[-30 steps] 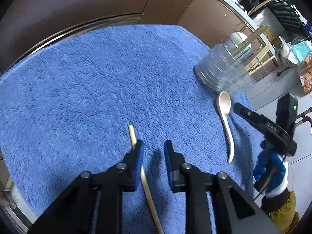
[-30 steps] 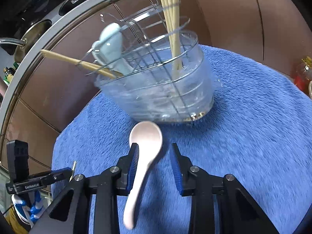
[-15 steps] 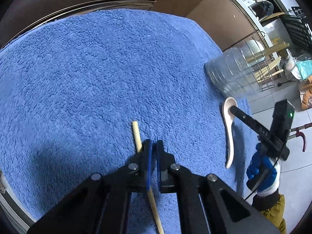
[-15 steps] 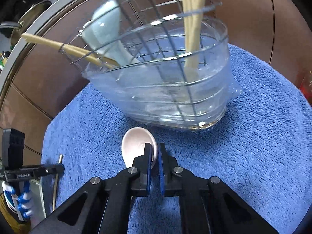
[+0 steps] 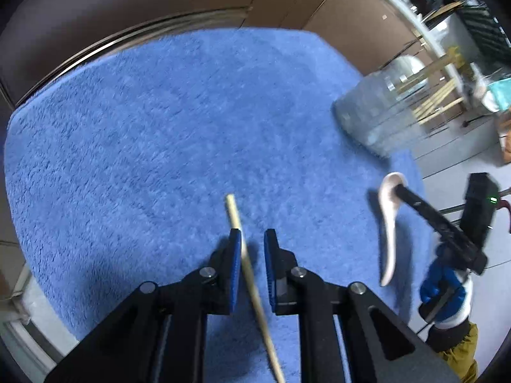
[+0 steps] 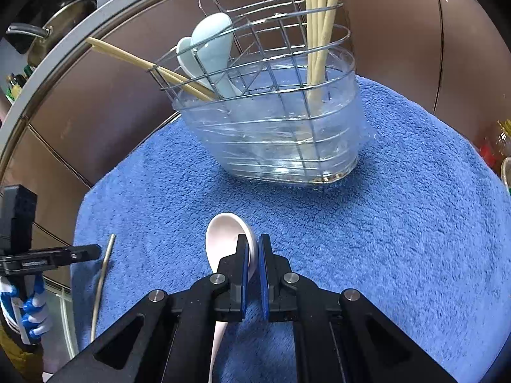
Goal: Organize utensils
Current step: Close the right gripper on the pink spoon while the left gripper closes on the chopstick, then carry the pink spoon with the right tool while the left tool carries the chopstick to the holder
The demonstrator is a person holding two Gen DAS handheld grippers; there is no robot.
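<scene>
Right gripper fingers, spread a second ago, now pinch rim of pink spoon, lifted slightly off blue towel.
Left gripper fingers re-opening; chopstick between them, ungripped, needs regrasp.
Utensil holder beyond: spoon's destination.

A thick blue towel with a rough, fluffy pile covers the worktop. The pale pink spoon looks like glazed ceramic, smooth and glossy, as do the two light blue spoons in the holder. The holder is shiny chromed wire set in a clear, glossy plastic tub. The chopsticks in it and the loose chopstick look like matt, pale wood. Each hand-held gripper has matt black plastic fingers with blue, rubbery-looking pads and bright metal screws.
</scene>
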